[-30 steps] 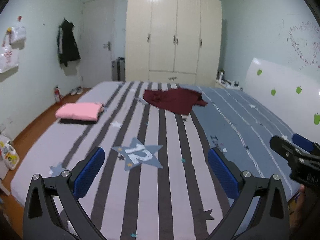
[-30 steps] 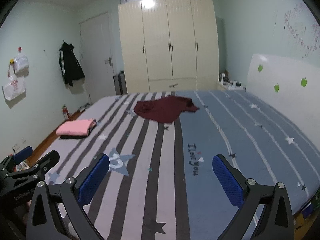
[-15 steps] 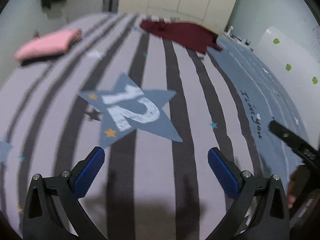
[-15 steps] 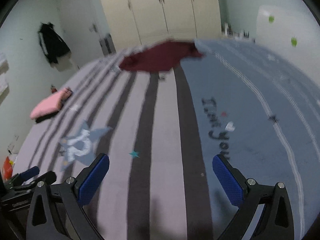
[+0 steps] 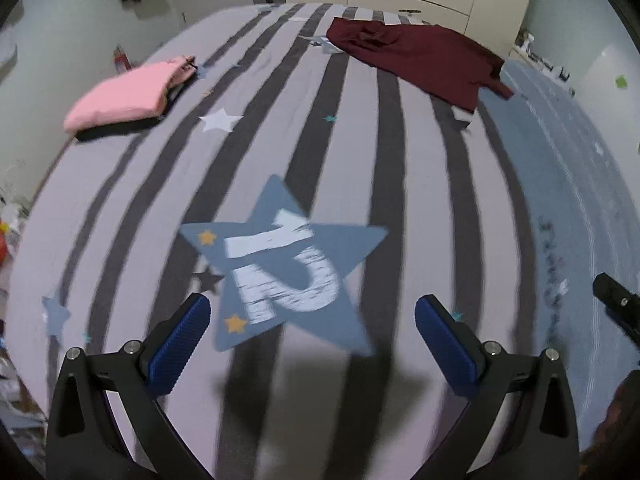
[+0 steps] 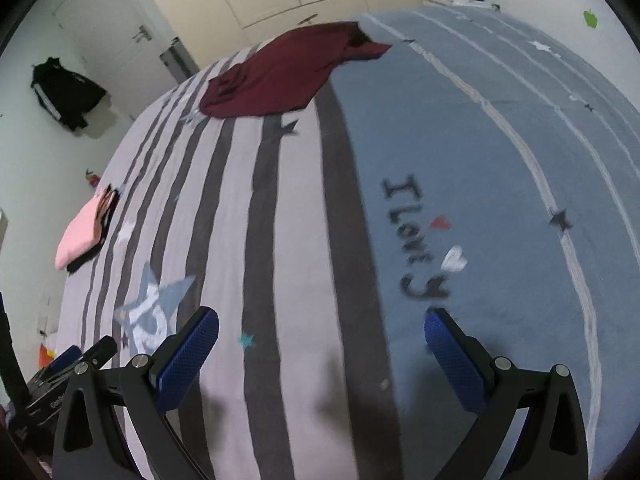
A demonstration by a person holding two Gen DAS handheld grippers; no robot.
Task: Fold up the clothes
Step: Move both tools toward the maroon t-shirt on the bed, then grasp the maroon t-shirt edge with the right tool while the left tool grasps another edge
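My left gripper is spread wide with nothing between its blue pads, above the blue star print at lower centre of the frame. My right gripper is likewise spread wide and holds nothing, over the striped bed cover. The maroon garment lies unfolded at the upper right of the left view; its long axis runs from upper left to lower right. The folded pink garment rests on a dark folded item at upper left, well apart from it.
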